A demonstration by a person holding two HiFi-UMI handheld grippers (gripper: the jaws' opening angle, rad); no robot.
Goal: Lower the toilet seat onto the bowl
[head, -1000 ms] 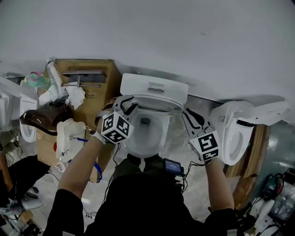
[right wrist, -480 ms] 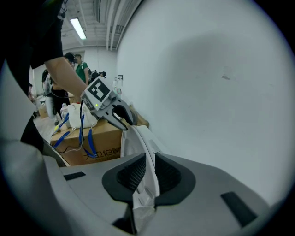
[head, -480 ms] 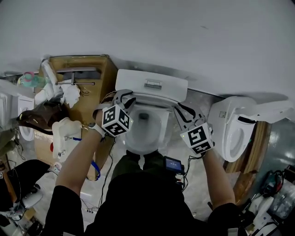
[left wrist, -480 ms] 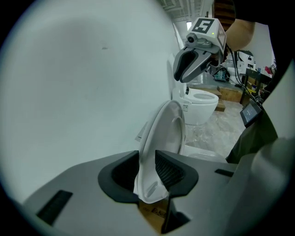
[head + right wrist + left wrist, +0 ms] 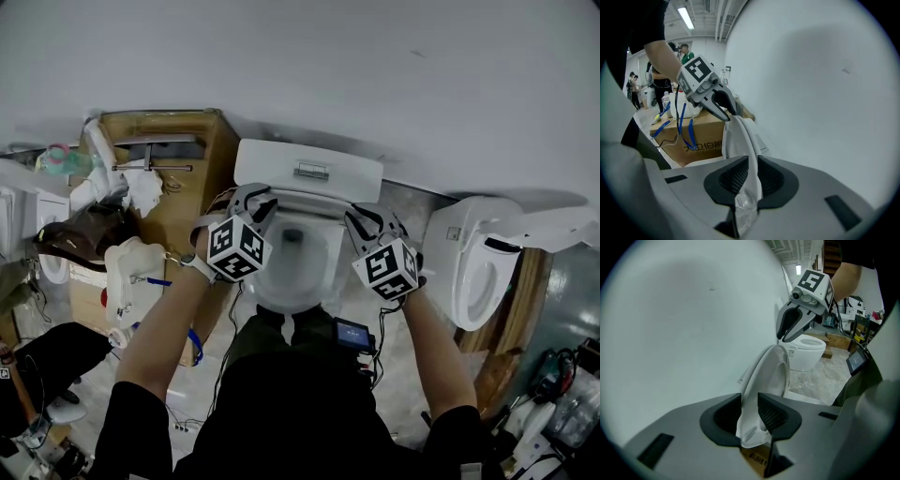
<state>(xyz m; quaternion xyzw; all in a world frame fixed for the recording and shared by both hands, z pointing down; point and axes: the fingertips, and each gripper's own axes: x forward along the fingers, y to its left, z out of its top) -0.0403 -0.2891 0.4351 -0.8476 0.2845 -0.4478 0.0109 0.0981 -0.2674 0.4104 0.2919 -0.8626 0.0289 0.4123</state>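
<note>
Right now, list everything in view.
toilet: 1, white, centre, against the wall
toilet seat: 1, white, tilted up over that bowl
second toilet: 1, white, right
cardboard box: 1, brown, left of the toilet
white parts: several, on and beside the box
dark brown part: 1, far left
small screen: 1, black, below the bowl
people: a few, far background
left gripper: 1, grey, shut on the seat's left edge
right gripper: 1, grey, shut on the seat's right edge

On the grey floor (image 5: 354, 300) stand a toilet (image 5: 292, 279), a second toilet (image 5: 473, 272) and a cardboard box (image 5: 187, 202).
</note>
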